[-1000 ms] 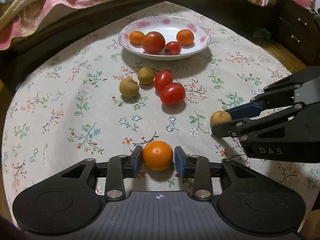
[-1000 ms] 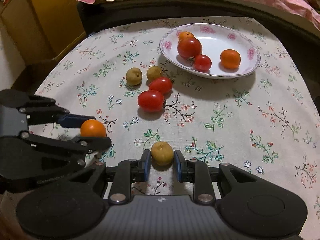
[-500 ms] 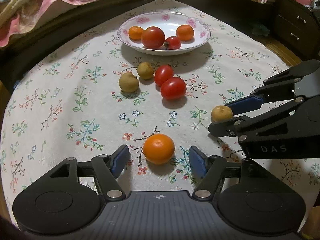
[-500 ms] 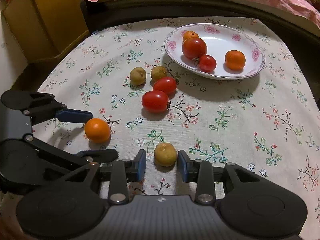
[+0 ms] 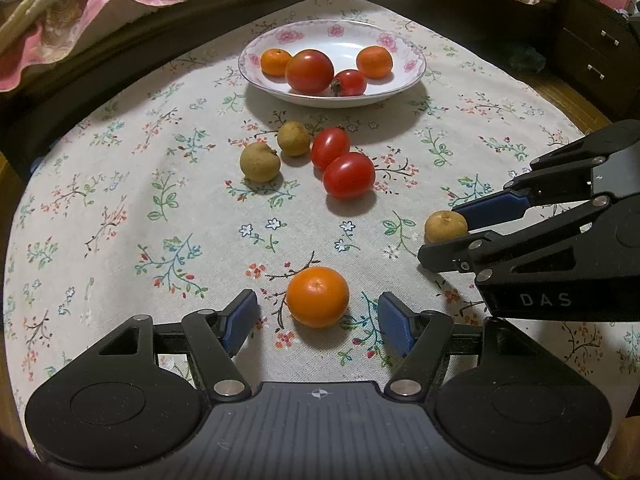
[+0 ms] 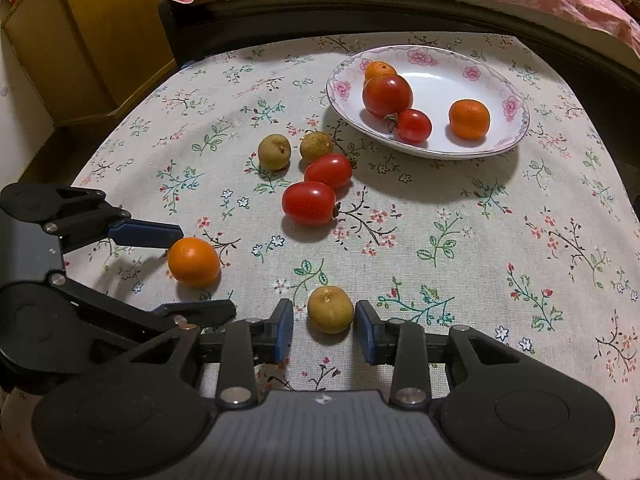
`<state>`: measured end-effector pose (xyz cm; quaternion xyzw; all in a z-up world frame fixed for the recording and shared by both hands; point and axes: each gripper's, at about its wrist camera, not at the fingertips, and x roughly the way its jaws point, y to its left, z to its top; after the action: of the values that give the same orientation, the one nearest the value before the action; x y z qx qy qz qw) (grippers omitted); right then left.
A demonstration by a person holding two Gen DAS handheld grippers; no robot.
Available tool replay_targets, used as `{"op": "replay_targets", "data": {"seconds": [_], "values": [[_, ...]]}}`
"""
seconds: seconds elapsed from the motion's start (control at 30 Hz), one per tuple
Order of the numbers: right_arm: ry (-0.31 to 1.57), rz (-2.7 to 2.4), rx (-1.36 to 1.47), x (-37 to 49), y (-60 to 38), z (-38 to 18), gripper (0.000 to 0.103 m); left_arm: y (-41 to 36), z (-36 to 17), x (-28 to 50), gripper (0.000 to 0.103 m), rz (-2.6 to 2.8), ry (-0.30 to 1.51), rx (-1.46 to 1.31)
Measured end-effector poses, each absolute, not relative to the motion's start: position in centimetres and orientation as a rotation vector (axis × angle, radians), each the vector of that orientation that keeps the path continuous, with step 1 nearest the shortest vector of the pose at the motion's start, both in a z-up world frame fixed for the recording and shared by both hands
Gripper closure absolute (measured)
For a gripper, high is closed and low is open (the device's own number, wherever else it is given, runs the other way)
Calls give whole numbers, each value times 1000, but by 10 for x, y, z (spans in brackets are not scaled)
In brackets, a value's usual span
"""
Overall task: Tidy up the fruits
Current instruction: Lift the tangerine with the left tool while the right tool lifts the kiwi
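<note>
A small orange [image 5: 317,297] rests on the flowered tablecloth between the blue pads of my left gripper [image 5: 318,324], which is open and not touching it. A brown round fruit [image 6: 330,309] lies on the cloth between the pads of my right gripper [image 6: 324,332], also open, with small gaps on each side. The white flowered plate [image 5: 416,60] at the back holds two oranges and two tomatoes. Between the plate and the grippers lie two red tomatoes [image 5: 348,175] and two more brown fruits [image 5: 260,162]. In the right wrist view my left gripper [image 6: 200,270] straddles the orange [image 6: 194,262].
The round table's edge curves close behind the plate [image 6: 516,120], with a dark bed frame and pink bedding beyond. A wooden cabinet [image 6: 92,40] stands at the left and dark drawers [image 5: 592,52] at the right. Bare cloth lies to the left of the fruits.
Both grippers were shut on their fruits a second ago. Each has opened and let go, leaving the orange and the brown fruit on the cloth, and both have drawn back slightly.
</note>
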<state>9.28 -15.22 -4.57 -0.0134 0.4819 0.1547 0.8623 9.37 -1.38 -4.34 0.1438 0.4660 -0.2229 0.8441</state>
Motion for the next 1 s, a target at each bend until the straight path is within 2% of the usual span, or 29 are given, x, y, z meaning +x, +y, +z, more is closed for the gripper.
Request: {"op": "replay_targets", "data": {"seconds": [0.17,0.23,0.37,0.5,0.8,1.0], "values": [[1011,321,-29,93,-152,-46,66,-14,-43,93,33,-478,983,302],[1012,321,-29,93,-152,-46,66,-16,-42,91,41,-491,983,302],[1012,321,-33,93,-152,-46,66,-20,-41,89,48,-503,982,316],[1014,323,-30,93,-152,-46,66,-21,-39,89,62,-519,991,306],[1013,317,-52,94,-152,-46,73,-20,-39,88,62,-529,989,318],[1010,322,-55,93,-153,-46,73,-20,-38,90,62,-526,991,300]]}}
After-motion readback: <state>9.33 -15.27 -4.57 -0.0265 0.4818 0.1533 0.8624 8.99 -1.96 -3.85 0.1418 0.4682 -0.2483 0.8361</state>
